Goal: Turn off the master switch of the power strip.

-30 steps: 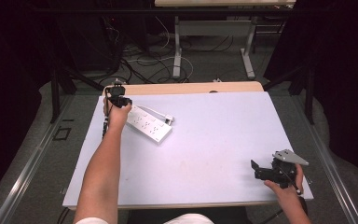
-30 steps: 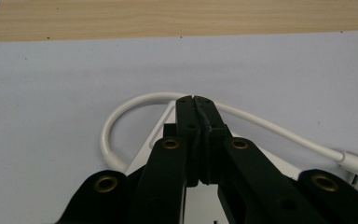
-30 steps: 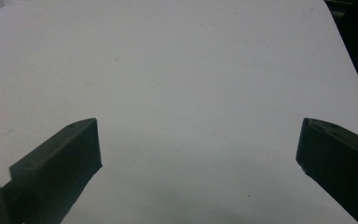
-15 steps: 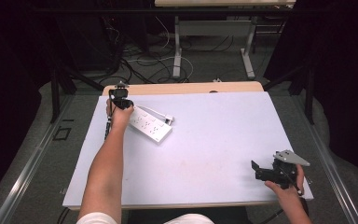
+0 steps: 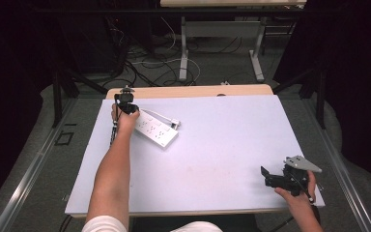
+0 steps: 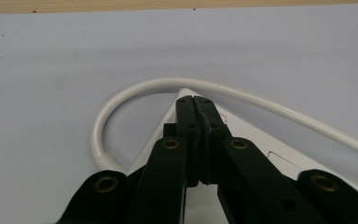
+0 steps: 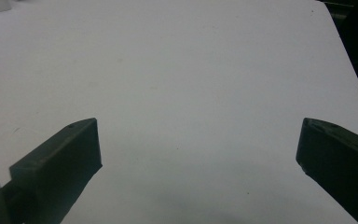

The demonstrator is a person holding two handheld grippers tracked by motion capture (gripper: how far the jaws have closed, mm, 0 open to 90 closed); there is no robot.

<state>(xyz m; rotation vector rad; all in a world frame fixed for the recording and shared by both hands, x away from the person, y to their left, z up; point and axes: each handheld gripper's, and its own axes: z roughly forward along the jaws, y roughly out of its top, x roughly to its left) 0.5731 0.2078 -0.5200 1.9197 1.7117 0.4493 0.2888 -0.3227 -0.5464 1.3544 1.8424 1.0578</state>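
Note:
A white power strip [image 5: 157, 129] lies aslant on the far left of the pale table [image 5: 222, 145]. Its white cable [image 5: 163, 116] curls around its far side. My left gripper [image 5: 125, 102] hovers at the strip's far left end, held in a hand. In the left gripper view its jaws are pressed shut [image 6: 196, 101] with nothing between them. They stand just over a corner of the power strip [image 6: 256, 142], and the cable [image 6: 135, 91] loops around that corner. My right gripper [image 5: 265, 176] rests near the front right corner. Its jaws are spread wide open [image 7: 198, 140] over bare table.
A bare wooden band [image 5: 188, 91] runs along the table's far edge. Beyond it, on the floor, lie tangled cables [image 5: 149, 67] and the white legs of another desk [image 5: 183, 58]. The table's right edge [image 5: 299, 140] is close to my right gripper.
My left hand and its gripper have shifted slightly at the strip's far end. The right gripper has stayed where it was.

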